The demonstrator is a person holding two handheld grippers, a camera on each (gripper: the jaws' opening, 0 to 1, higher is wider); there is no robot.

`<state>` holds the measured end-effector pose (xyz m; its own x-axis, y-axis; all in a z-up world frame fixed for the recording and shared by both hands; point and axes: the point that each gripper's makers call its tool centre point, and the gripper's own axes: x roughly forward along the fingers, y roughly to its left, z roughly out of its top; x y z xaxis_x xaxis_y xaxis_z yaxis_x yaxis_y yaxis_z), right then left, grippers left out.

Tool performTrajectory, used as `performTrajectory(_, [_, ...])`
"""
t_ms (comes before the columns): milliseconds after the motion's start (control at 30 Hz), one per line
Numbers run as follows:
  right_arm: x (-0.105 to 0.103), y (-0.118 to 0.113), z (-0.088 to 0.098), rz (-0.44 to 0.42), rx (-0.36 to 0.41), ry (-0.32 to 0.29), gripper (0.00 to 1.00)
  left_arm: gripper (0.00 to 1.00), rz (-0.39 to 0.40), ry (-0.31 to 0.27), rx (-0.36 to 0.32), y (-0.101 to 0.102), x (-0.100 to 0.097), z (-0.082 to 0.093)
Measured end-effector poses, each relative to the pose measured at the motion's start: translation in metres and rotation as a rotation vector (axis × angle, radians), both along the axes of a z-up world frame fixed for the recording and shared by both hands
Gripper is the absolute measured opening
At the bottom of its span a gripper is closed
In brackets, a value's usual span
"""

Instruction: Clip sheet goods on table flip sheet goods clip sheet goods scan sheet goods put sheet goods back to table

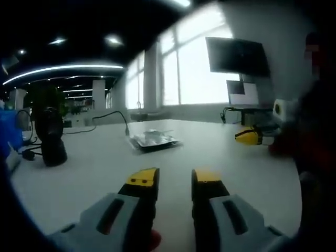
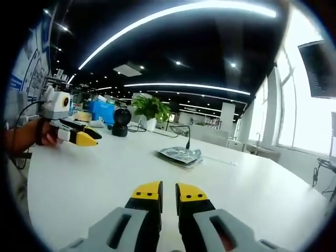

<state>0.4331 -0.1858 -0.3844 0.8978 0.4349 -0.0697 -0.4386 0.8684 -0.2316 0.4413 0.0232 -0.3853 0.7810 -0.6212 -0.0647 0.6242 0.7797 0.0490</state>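
While both hover low, each hand-held gripper (image 1: 174, 181) holds nothing.

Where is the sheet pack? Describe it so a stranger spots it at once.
Start at the big white table. Near its middle, ahead of both grippers, lies a flat, shiny silver pack, beside a cable rising from the tabletop. It is the one flat, crinkled, reflective thing there; the fan and plant behind it stand upright.

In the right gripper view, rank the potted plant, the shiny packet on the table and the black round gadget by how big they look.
1. Potted plant and shiny packet: much alike, so unranked; the packet lies nearer the camera.
2. Black round gadget: smallest, though it stands far back.
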Motion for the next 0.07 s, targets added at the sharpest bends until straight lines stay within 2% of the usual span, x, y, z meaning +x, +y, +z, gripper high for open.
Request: performTrajectory(67, [0.0009, -0.0014, -0.0002, -0.005, 0.003, 0.003, 0.10, 0.18, 0.001, 0.000, 0.004, -0.0001, 0.0001, -0.0004])
